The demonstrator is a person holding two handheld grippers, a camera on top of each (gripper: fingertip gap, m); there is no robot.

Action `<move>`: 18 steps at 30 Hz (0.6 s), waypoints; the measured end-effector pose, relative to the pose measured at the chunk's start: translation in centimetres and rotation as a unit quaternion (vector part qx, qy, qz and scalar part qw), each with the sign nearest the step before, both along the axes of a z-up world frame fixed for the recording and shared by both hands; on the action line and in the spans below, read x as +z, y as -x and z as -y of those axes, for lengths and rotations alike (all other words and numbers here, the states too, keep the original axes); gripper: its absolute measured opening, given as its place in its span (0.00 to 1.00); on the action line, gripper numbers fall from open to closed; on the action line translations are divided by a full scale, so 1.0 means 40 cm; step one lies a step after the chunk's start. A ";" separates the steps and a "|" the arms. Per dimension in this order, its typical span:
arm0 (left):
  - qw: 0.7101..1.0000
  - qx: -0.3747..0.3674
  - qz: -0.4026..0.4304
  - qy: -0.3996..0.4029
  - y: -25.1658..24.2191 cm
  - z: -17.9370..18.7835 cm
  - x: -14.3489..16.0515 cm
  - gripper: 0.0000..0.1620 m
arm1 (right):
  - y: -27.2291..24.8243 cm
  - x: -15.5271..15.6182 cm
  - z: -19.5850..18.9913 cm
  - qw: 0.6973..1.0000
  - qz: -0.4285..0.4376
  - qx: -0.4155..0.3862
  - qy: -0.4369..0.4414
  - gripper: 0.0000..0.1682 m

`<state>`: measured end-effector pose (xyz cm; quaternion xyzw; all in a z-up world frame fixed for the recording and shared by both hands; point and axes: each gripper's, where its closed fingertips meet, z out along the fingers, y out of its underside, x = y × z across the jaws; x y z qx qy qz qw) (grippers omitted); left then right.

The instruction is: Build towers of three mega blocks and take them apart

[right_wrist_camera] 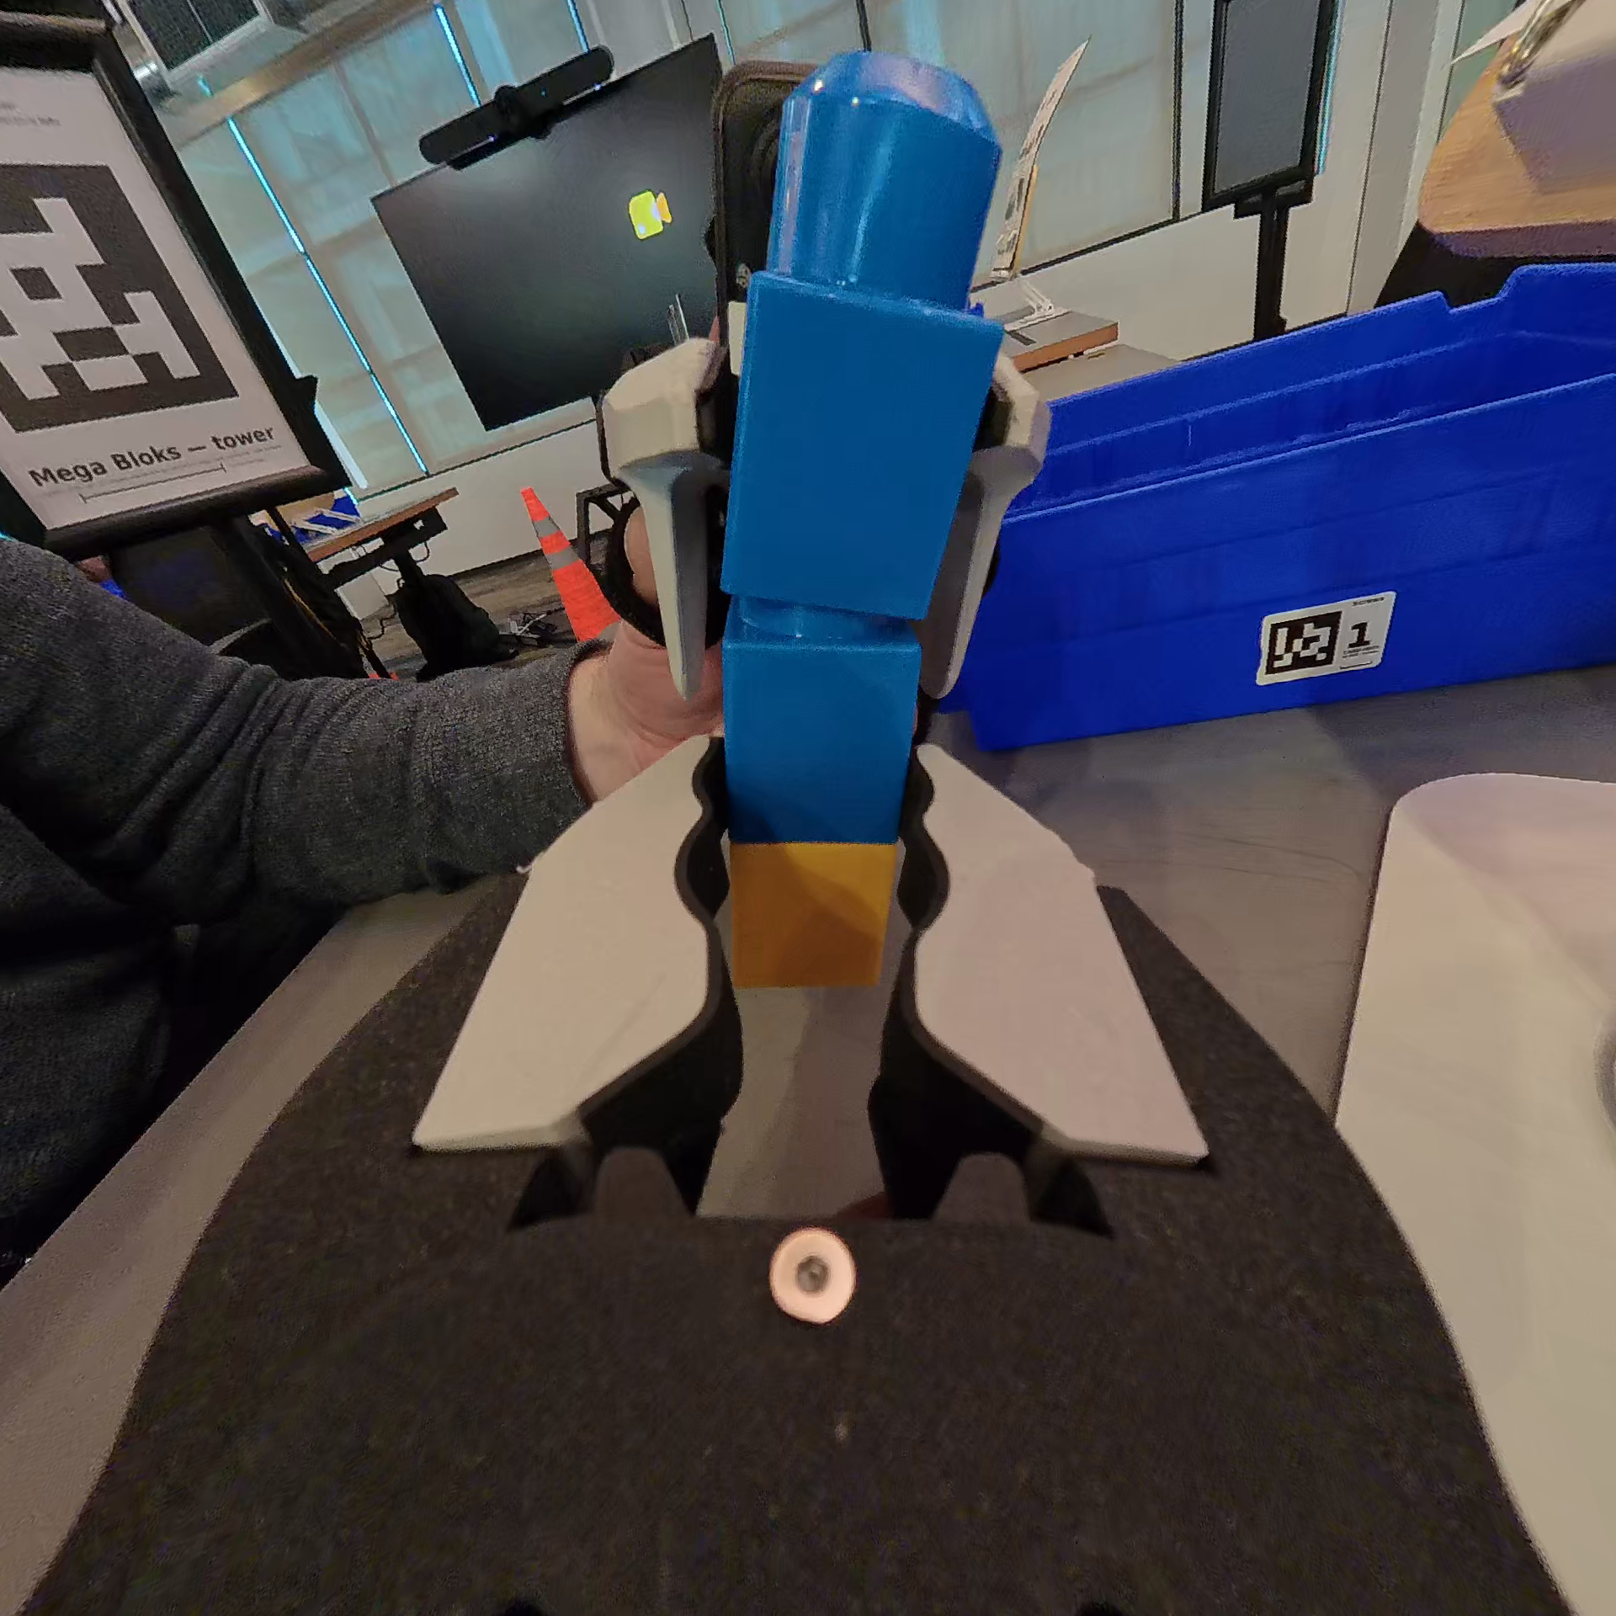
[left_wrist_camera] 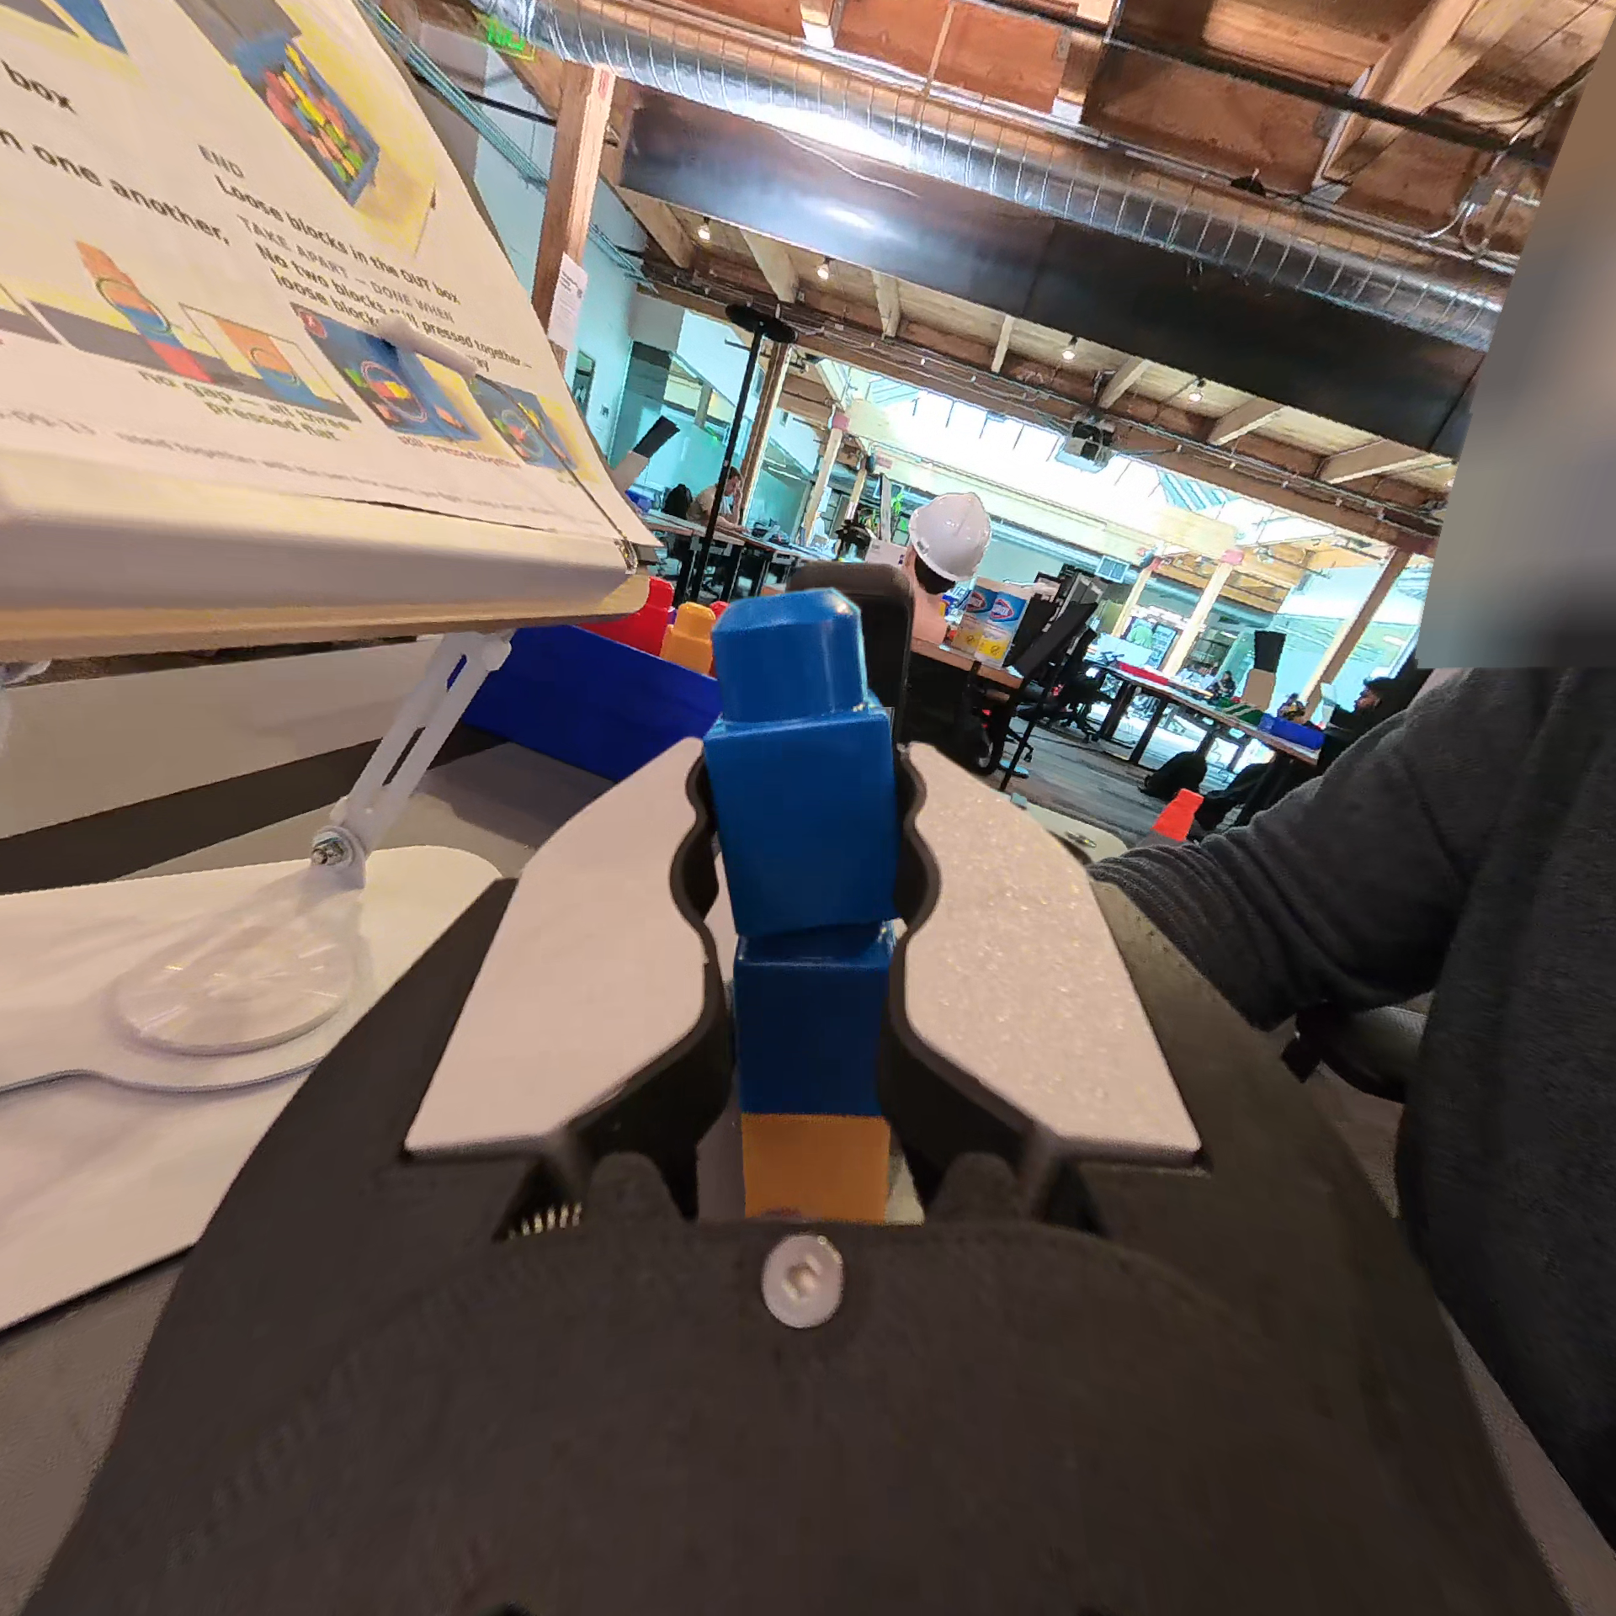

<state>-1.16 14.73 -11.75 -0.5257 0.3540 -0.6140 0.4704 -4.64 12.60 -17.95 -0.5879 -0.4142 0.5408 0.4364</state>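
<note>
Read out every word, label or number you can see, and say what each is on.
I won't repeat the writing; these bear it.
White instruction sheet on tilted stand: printed lines.
Framed sign with square code: caption.
White sticker on blue bin: code, small print.
Canisters on far table: labels too small.

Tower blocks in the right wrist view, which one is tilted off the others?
The top blue block, cocked open above the middle blue block; the orange block sits flush.

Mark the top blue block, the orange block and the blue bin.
top blue block (right_wrist_camera: 861,446): right wrist view, on its flat front face.
orange block (right_wrist_camera: 809,914): right wrist view, middle of its front face.
blue bin (right_wrist_camera: 1224,525): right wrist view, on its long side wall.
</note>
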 end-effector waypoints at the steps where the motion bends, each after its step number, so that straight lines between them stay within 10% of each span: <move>1: 1.000 -0.001 0.001 0.002 0.002 -0.001 -0.001 0.23 | -0.001 0.000 -0.001 1.000 0.000 -0.002 0.000 0.22; 18: 1.000 0.008 0.011 -0.023 -0.005 0.006 -0.017 0.23 | -0.002 -0.002 -0.003 1.000 0.003 -0.005 0.001 0.21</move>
